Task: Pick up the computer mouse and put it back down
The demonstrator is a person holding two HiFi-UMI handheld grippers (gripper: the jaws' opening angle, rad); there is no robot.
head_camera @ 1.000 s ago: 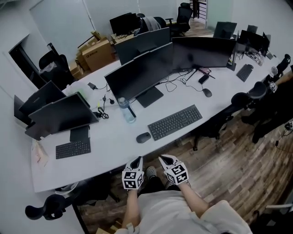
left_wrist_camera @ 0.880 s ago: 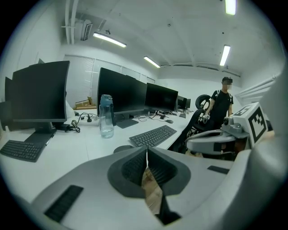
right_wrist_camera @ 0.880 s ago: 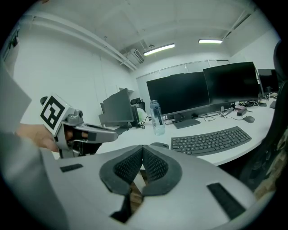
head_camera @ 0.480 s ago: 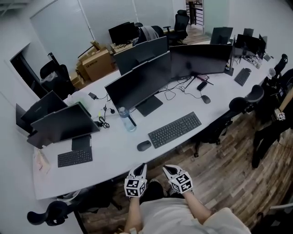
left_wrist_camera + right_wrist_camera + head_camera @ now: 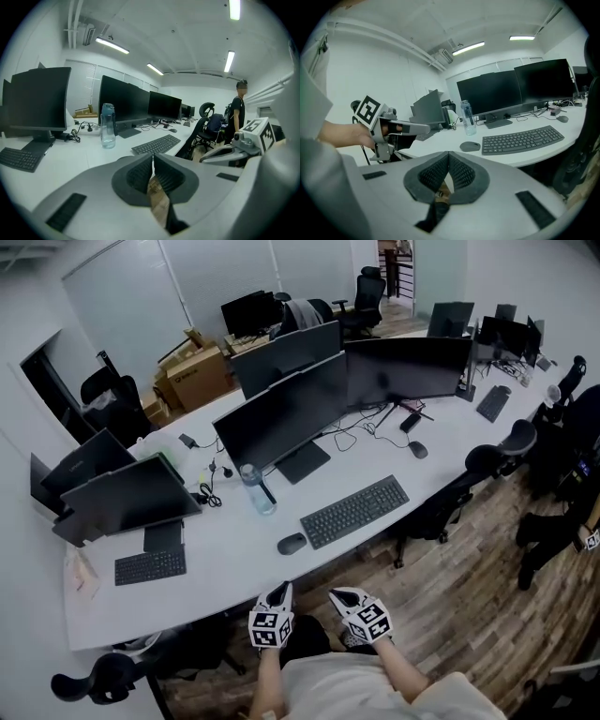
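Mouse (image 5: 292, 544) sits on the white desk (image 5: 234, 554) near the front edge, just left of the keyboard (image 5: 354, 512), with the water bottle (image 5: 253, 488) behind it. Both tongs are off the desk edge, clear of the mouse. Left gripper (image 5: 279, 592) is nearer, right gripper (image 5: 337, 596) beside it. Both have jaws pressed together with nothing between them.

Head view, 6 o'clock sector: the left gripper (image 5: 281, 590) has its jaws pressed together with nothing between them, tips toward 12 o'clock. The right gripper (image 5: 337, 595) is likewise closed and empty, tips toward 10 o'clock. The two are side by side, not touching.
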